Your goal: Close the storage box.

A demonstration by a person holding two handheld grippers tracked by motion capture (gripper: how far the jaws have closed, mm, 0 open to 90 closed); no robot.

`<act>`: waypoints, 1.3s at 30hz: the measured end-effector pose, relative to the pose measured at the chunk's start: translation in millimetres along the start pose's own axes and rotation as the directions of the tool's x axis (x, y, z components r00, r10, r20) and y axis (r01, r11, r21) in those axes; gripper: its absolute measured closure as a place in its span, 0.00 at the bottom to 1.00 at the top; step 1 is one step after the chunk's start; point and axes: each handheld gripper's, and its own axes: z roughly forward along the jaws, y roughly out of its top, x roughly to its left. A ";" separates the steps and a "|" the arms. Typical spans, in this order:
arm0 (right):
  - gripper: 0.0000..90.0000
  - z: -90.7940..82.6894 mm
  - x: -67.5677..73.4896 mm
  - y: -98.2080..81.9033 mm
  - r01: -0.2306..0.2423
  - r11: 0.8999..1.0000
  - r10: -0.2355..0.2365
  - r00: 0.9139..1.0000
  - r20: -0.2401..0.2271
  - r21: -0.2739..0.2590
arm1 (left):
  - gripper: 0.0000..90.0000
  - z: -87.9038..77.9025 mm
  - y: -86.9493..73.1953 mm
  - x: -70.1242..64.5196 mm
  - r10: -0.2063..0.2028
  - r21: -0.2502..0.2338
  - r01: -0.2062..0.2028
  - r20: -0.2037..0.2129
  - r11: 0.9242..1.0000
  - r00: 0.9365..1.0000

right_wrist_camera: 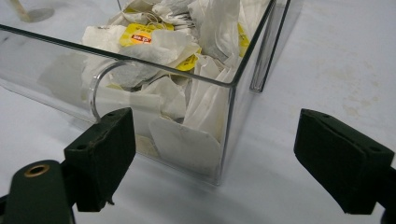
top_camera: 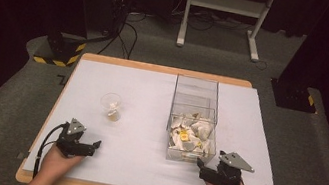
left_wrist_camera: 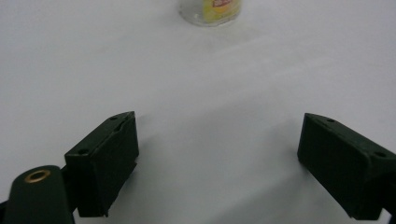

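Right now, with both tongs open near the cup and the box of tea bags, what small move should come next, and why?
Probably lift the right tongs over the clear box's near rim toward the tea bags: the jaws stand open, empty, just outside its corner.

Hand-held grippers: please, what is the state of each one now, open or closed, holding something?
Left hand-held gripper: open, holding nothing, over the white table cover.
Right hand-held gripper: open, holding nothing, at the corner of the clear box of tea bags.

In my left gripper view the cup (left_wrist_camera: 211, 10) is cut off by the top edge. From above, its contents look too small to identify, perhaps a tea bag. The tea bags (right_wrist_camera: 173, 60) hide the clear box's (right_wrist_camera: 243, 70) floor.
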 end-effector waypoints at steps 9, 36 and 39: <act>0.13 9.7 -2.3 3.6 -0.008 1.000 0.008 1.000 0.016 -0.023 | 0.14 0.1 -0.1 -0.1 -0.005 -0.001 0.005 0.002 1.000 1.000; 0.14 58.0 -23.7 36.9 -0.077 0.993 0.086 0.991 0.106 -0.087 | 0.15 0.0 -0.1 0.4 -0.011 -0.002 0.011 0.007 1.000 1.000; 0.14 65.2 -26.0 41.7 -0.085 0.992 0.095 0.989 0.113 -0.091 | 0.15 0.0 0.0 0.5 -0.011 -0.002 0.011 0.007 1.000 1.000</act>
